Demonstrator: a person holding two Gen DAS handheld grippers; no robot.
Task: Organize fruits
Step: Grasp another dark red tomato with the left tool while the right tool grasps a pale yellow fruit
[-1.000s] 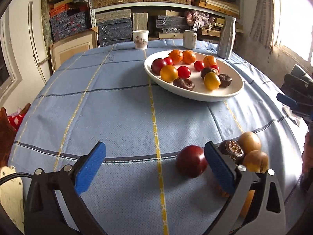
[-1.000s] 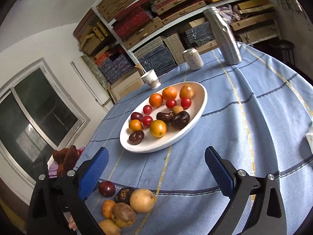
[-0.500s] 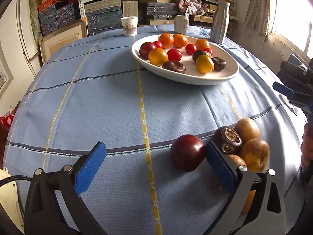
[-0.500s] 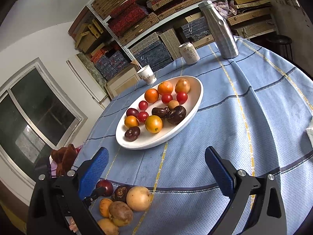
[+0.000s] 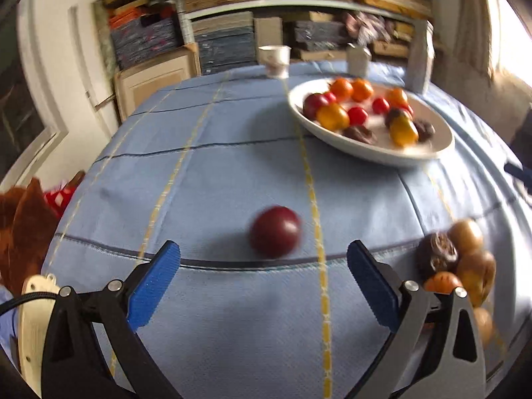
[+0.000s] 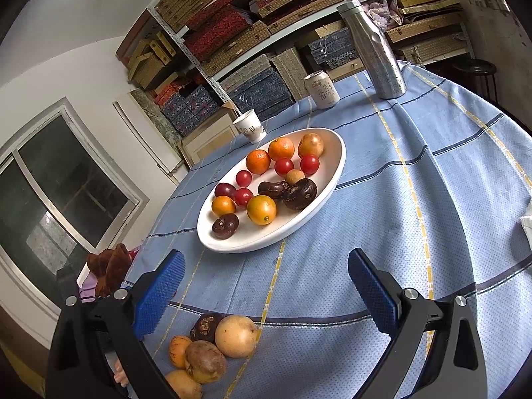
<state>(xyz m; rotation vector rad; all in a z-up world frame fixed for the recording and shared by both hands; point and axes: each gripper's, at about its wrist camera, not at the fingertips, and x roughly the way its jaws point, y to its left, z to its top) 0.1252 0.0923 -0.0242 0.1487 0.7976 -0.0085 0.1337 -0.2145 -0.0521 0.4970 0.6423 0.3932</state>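
A dark red plum (image 5: 275, 232) lies alone on the blue cloth, just ahead of my open left gripper (image 5: 264, 266) and between its blue pads. A loose pile of brown, yellow and orange fruits (image 5: 460, 259) sits right of that gripper and shows again as the fruit pile (image 6: 212, 349) at the bottom left of the right wrist view. The white oval plate (image 6: 332, 179) holds several oranges, tomatoes and dark fruits; the plate (image 5: 429, 153) is far right in the blurred left view. My right gripper (image 6: 264, 266) hangs open over bare cloth before the plate.
A paper cup (image 6: 250, 129), a can (image 6: 322, 89) and a steel bottle (image 6: 375, 50) stand beyond the plate. Shelves of boxes fill the back wall. A brown plush toy (image 5: 23, 229) sits off the table's left edge. White paper (image 6: 527, 226) lies at the right edge.
The left gripper has swung left, so the plum now lies between its pads instead of against the right pad. The view is motion-blurred. The right gripper drifted slightly.
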